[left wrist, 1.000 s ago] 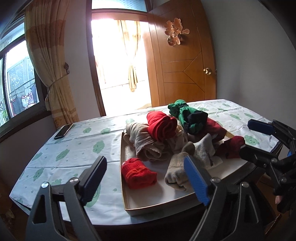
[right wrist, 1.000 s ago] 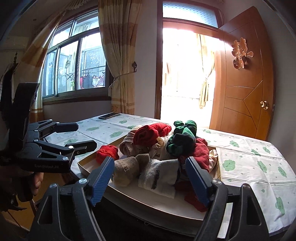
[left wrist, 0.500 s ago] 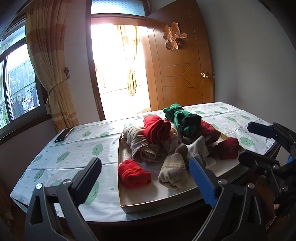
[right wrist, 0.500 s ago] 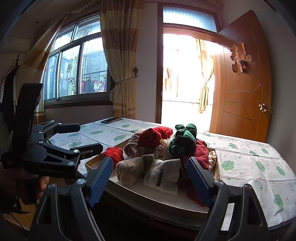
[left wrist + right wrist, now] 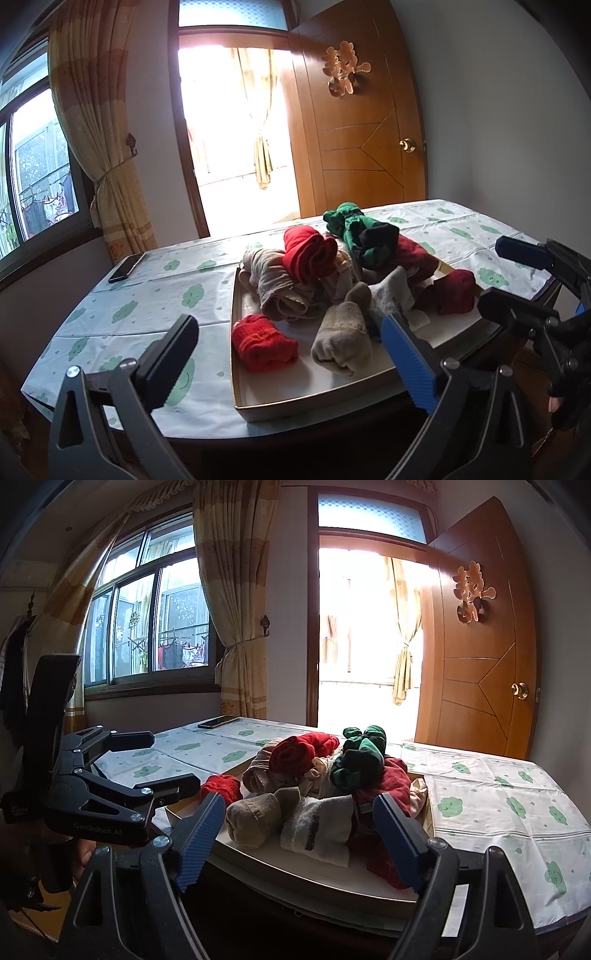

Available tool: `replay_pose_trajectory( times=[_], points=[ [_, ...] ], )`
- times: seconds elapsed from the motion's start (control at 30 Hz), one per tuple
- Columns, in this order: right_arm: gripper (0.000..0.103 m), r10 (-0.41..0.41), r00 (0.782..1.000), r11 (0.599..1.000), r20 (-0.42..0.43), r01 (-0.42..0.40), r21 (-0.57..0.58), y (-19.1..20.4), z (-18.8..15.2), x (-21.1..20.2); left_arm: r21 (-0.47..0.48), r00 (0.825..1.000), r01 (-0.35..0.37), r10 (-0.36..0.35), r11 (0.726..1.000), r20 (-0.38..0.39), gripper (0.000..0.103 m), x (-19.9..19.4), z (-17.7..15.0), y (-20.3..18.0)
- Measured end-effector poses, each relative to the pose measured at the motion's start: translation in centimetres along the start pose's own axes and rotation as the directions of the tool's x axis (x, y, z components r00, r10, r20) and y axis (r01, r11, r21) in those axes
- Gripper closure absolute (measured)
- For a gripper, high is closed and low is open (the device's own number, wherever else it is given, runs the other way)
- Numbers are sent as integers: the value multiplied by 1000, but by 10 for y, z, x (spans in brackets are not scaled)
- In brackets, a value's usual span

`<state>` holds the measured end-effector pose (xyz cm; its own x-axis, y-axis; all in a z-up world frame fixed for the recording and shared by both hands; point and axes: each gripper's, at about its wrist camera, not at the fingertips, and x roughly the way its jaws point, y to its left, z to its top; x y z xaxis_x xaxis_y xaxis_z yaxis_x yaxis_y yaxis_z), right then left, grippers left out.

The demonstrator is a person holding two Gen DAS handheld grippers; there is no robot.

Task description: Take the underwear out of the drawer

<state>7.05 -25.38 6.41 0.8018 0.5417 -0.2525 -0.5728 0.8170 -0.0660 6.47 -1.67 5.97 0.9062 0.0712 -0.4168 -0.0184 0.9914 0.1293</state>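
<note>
Hovering short of the counter's [image 5: 147, 295] near edge, the left claw [image 5: 288, 354] was opening with nothing between its jaws, ready to reach; the underwear [image 5: 308, 254] lay heaped in the drawer [image 5: 314, 400], and the right claw [image 5: 299, 834] gaped empty too.

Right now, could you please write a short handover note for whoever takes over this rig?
Left gripper: jaws opening, nothing between them, short of the tray.
Right gripper: open, empty, also short of the tray.
Things: rolled clothes piled in the tray on the table: red roll and beige roll nearest the front, red bundle and green bundle on top of the pile. Phone lies at the table's far left corner.
Done: nothing is out of the tray.
Left: pick the underwear from the pile and lift it out.
</note>
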Motion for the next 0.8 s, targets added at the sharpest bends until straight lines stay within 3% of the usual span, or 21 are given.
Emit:
replay_pose_trajectory(
  times=[0.8],
  points=[
    [18, 5, 1000, 1000, -13, -5, -1, -2, -1, 1, 1, 999, 16, -16, 1000, -44, 1, 6, -1, -3]
  ],
)
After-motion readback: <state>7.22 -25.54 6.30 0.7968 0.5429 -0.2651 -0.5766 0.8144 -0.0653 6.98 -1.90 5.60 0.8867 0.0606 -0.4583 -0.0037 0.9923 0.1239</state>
